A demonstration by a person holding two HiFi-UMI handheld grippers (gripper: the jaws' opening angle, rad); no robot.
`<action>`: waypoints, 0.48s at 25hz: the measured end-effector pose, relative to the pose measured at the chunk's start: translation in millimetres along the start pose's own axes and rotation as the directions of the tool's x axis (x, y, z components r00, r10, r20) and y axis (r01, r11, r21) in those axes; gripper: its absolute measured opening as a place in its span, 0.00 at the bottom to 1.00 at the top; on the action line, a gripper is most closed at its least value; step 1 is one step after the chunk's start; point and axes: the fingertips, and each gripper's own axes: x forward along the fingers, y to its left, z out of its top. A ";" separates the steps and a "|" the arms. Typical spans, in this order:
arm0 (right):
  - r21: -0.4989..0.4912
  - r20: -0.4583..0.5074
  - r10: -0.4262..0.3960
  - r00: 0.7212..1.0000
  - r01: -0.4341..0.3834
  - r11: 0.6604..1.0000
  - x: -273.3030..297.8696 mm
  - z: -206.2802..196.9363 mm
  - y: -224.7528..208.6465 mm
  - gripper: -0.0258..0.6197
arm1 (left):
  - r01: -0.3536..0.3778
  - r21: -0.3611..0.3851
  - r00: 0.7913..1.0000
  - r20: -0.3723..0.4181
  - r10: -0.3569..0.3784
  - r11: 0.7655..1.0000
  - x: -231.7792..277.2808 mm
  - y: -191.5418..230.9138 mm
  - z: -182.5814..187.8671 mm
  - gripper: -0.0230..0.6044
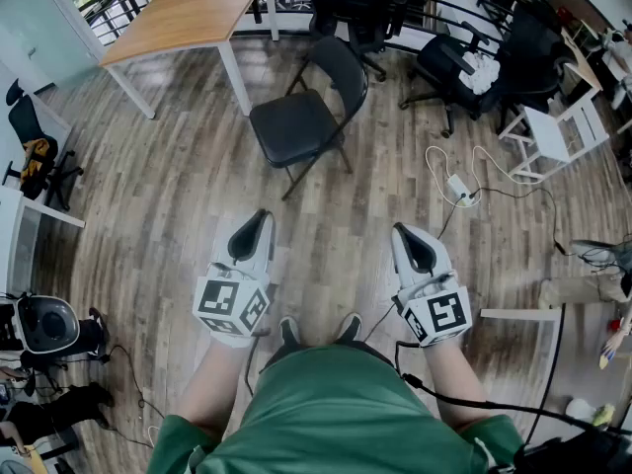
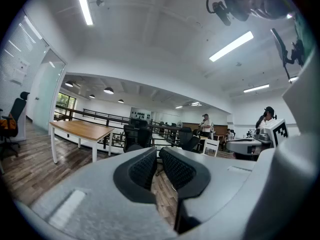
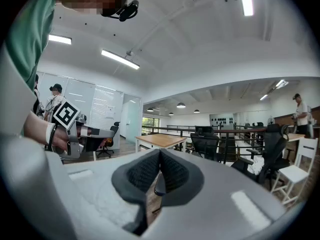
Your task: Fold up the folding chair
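Note:
The black folding chair [image 1: 306, 117] stands unfolded on the wood floor, straight ahead of me and well beyond both grippers. My left gripper [image 1: 263, 213] is held level at the lower left, shut, with nothing between its pads. My right gripper [image 1: 399, 228] is beside it at the lower right, also shut and empty. In the left gripper view the jaws [image 2: 157, 154] stand almost together and cover the floor ahead. In the right gripper view the pads [image 3: 160, 154] meet at their tips. Neither gripper touches the chair.
A wooden table [image 1: 193, 13] stands at the back left, near the railing. Black office chairs [image 1: 464, 67] and a white chair [image 1: 558, 131] crowd the back right. A power strip with white cable [image 1: 459, 188] lies on the floor to the right. My shoes [image 1: 316, 329] are below.

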 end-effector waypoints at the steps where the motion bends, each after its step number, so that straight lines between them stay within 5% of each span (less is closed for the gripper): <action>1: -0.001 0.000 0.001 1.000 -0.001 1.000 -1.7 -0.3 -2.9 0.05 | -0.003 0.001 1.000 -0.001 0.004 1.000 1.0 -2.5 -0.1 0.10; 12: -0.008 0.018 0.053 0.998 -0.052 0.999 -23.4 -9.0 -26.5 0.05 | -0.070 0.006 0.997 -0.014 0.070 0.998 4.1 -29.7 -8.5 0.10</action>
